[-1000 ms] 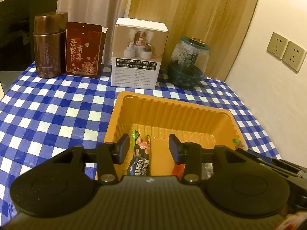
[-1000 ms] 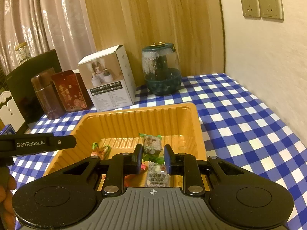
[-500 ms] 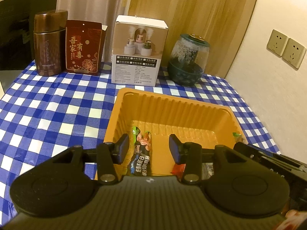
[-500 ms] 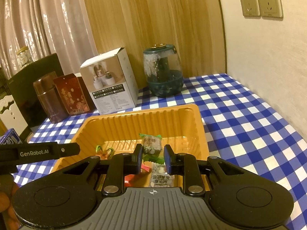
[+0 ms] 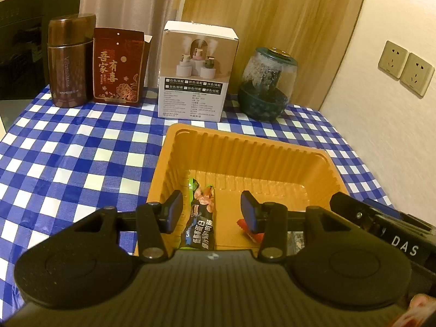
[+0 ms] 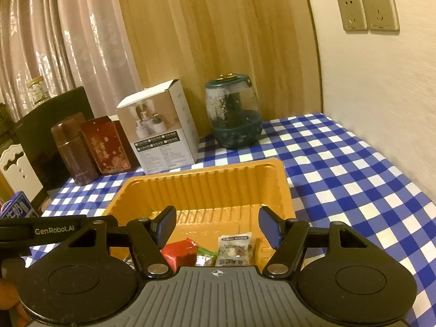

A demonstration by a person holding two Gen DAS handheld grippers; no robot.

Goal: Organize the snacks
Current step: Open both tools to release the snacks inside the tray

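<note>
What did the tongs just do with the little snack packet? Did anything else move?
The right tongs let go: their jaws are opening, and the small clear snack packet with the white label they pinched now lies in the orange plastic tray. The left tongs stayed part open above the dark sausage packet. The tray and its other snacks kept their places.

Wood-panel wall (image 6: 218, 27), pale curtain (image 6: 68, 41) (warm dim light), sockets (image 6: 368, 8).
</note>
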